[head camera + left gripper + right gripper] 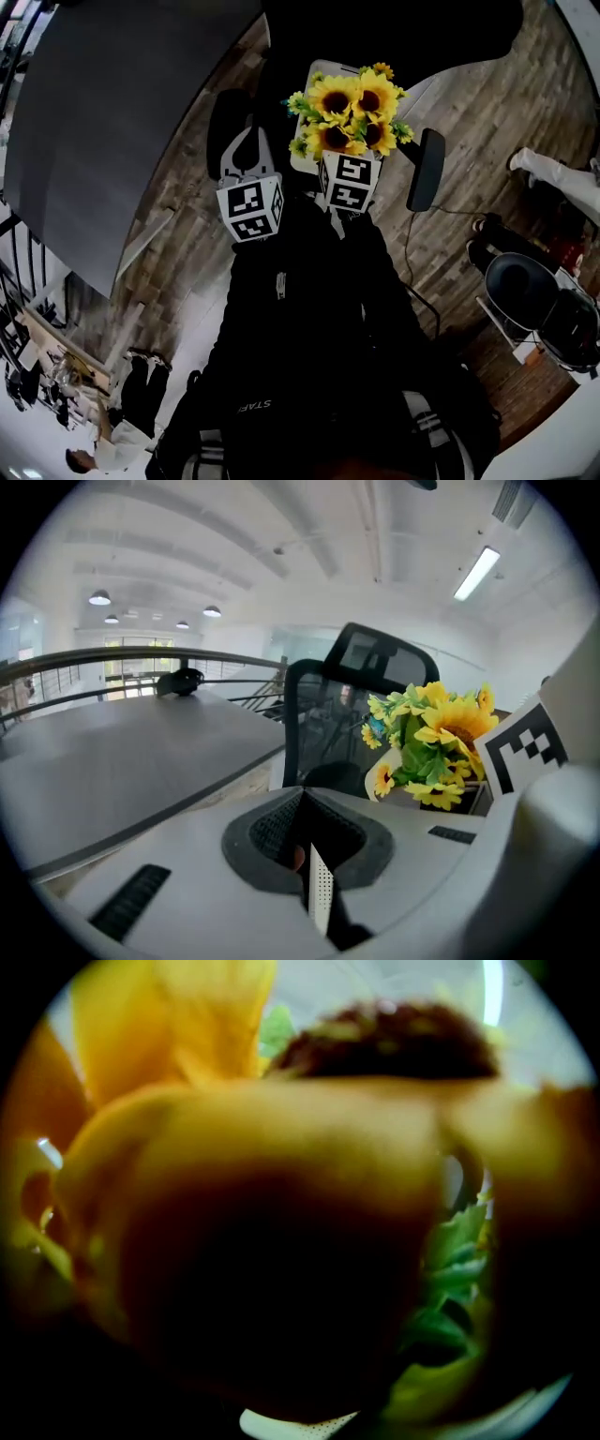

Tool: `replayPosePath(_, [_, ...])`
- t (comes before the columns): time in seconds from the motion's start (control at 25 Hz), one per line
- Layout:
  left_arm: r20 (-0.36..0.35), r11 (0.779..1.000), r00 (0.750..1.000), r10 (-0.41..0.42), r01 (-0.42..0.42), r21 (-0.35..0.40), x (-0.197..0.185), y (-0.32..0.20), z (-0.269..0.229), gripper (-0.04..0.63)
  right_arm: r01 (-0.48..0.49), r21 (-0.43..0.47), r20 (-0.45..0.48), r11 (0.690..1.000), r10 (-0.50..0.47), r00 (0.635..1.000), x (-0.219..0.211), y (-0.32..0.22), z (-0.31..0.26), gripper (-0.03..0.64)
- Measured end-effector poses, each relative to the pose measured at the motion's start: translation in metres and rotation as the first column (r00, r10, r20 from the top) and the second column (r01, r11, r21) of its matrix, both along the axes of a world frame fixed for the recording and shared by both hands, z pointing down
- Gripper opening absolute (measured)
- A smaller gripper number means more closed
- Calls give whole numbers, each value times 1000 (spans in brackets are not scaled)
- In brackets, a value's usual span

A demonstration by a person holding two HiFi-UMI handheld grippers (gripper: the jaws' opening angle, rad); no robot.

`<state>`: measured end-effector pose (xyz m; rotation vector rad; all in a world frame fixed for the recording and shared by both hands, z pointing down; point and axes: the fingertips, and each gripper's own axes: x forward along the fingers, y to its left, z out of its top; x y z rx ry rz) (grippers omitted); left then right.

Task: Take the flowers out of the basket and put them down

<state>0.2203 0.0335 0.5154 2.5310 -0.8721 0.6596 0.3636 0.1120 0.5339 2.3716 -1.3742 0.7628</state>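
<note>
Hard against right tongs [346, 161], flowers [352, 111]

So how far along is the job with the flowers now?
Done: nothing is visibly put down yet. In hand: the right tool is pushed into the sunflowers, and petals fill its view, so I cannot confirm a grip or a lift. The left tool is shut, empty and off to the side. Left: setting the sunflowers down.

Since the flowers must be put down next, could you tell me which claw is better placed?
Right, probably: the right claw is at the flowers, its view filled with petals. The left claw is shut, empty and apart from them.
</note>
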Motion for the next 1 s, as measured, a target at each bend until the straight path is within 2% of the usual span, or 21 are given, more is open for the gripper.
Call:
replayPosePath(0.2, [-12,991,991,-137,137,12,-62,-6,-43,0,107,31,4,994,-107,994,-49,-20,-56,522])
replayPosePath(0.4, [-5,958,959,-285,285,22,-134,-45,-51,0,275,50,-10,960,-274,962,-112,-85,-78,522])
replayPosePath(0.52, [-6,938,939,-345,345,47,-158,-59,-65,0,342,65,-7,938,-342,940,-138,-105,-92,522])
replayPosePath(0.6, [-3,923,925,-381,380,62,-174,-68,-71,0,397,77,-10,915,-397,918,-159,-121,-99,522])
replayPosePath(0.72, [12,894,895,-446,444,61,-225,-97,-60,0,486,81,0,870,-488,873,-218,-166,-89,522])
replayPosePath(0.84, [25,860,860,-510,508,55,-277,-115,-44,0,571,80,12,817,-573,819,-282,-201,-70,522])
replayPosePath(1.0, [38,820,820,-571,569,59,-325,-133,-22,0,664,80,19,744,-667,745,-348,-235,-44,522])
